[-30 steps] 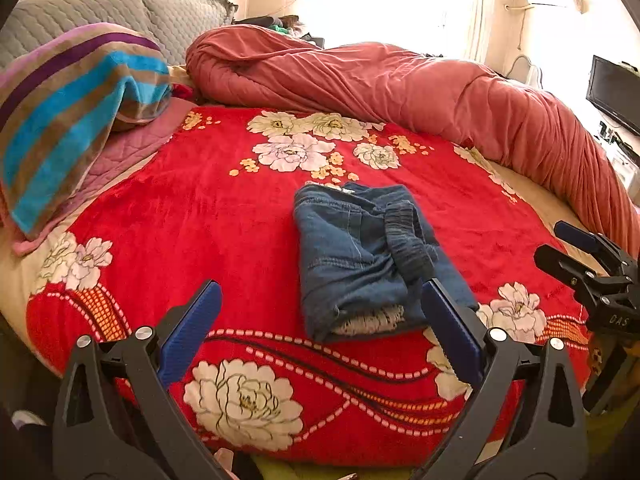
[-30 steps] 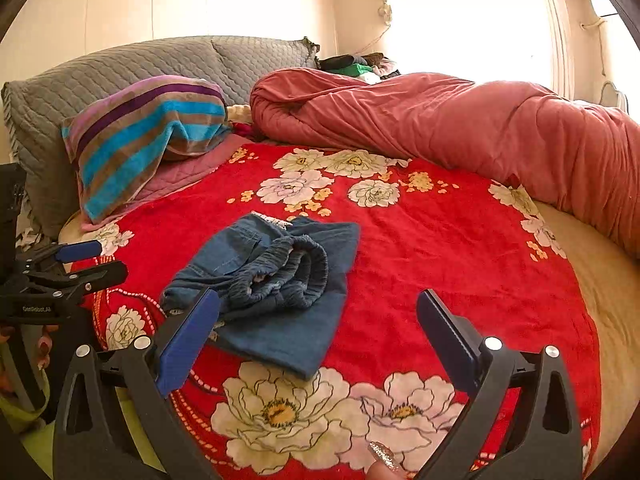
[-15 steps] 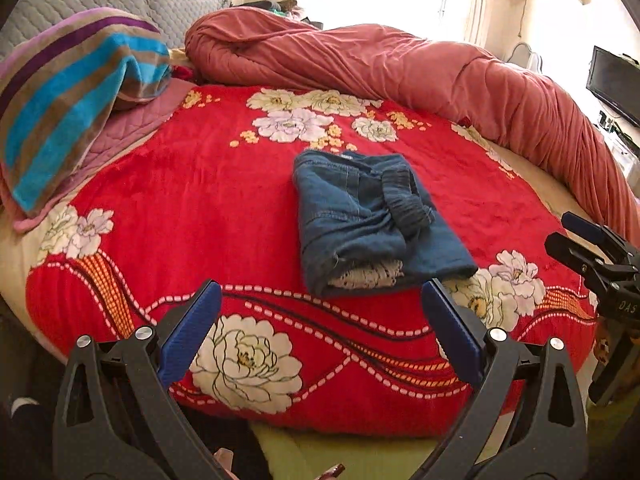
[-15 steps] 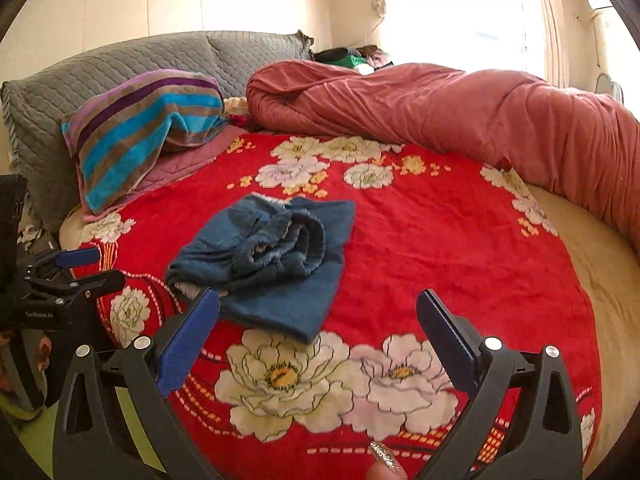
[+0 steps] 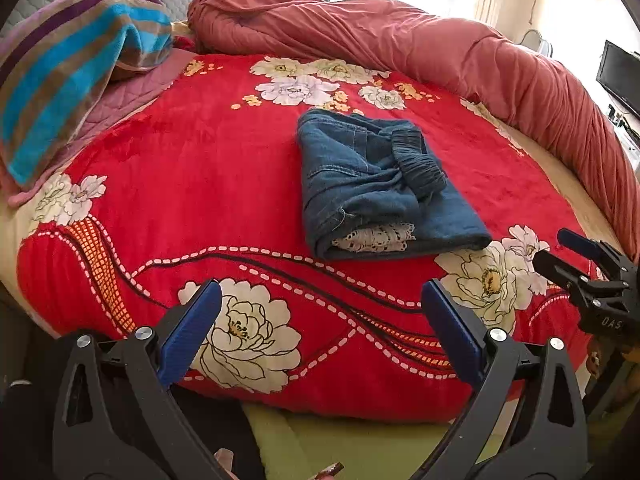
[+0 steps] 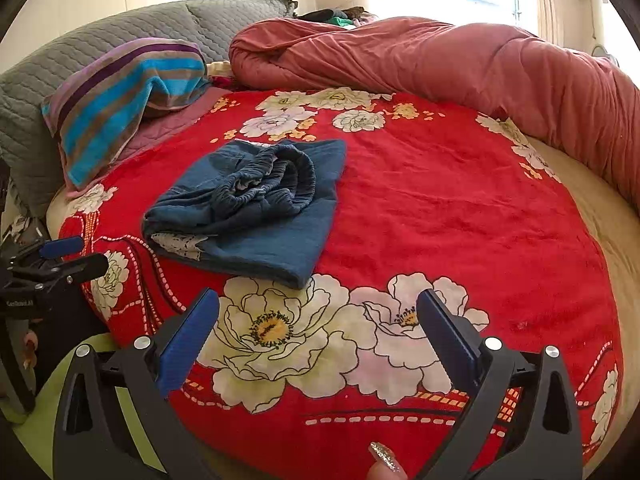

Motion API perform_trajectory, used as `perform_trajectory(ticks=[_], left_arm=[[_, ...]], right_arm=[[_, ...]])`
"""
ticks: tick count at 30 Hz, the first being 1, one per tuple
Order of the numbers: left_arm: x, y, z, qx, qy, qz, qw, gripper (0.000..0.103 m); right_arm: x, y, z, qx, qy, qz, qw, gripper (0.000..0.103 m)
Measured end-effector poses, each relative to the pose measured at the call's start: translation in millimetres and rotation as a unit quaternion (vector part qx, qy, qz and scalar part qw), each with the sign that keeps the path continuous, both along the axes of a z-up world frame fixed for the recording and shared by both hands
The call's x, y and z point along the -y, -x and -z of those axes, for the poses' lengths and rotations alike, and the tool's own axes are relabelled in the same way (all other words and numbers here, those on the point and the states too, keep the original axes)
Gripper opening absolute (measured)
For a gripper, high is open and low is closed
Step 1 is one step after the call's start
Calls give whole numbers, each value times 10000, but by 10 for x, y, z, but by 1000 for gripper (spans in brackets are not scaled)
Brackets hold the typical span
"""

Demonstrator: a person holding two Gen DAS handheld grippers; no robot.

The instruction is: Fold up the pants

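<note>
The blue denim pants (image 5: 372,184) lie folded in a compact bundle on the red flowered blanket (image 5: 200,184), elastic waistband on top and a white lace hem showing at the near end. They also show in the right wrist view (image 6: 256,204). My left gripper (image 5: 320,320) is open and empty, held back over the bed's near edge, well short of the pants. My right gripper (image 6: 318,328) is open and empty, above the blanket's front flowers. Each gripper shows in the other's view, the right one (image 5: 580,264) and the left one (image 6: 60,260).
A rolled pink-red duvet (image 5: 400,40) runs along the back and right of the bed. A striped towel over a pillow (image 5: 68,72) lies at the back left against a grey quilted headboard (image 6: 120,36). A dark screen (image 5: 620,76) stands far right.
Both grippers have pulled back from the bed and away from the pants, staying open. The folded pants have not moved.
</note>
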State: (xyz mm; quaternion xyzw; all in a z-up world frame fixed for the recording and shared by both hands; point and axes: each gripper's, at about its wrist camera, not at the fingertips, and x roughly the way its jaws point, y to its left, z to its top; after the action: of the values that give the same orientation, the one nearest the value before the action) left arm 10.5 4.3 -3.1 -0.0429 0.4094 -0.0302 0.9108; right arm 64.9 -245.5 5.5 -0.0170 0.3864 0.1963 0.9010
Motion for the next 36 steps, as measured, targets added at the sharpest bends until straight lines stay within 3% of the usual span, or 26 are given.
perform_trajectory(ticks=[36], left_arm=[[22, 24, -10, -1, -142, -55, 9999, 93]], right_arm=[[30, -16, -55, -5, -96, -8, 10000, 98]])
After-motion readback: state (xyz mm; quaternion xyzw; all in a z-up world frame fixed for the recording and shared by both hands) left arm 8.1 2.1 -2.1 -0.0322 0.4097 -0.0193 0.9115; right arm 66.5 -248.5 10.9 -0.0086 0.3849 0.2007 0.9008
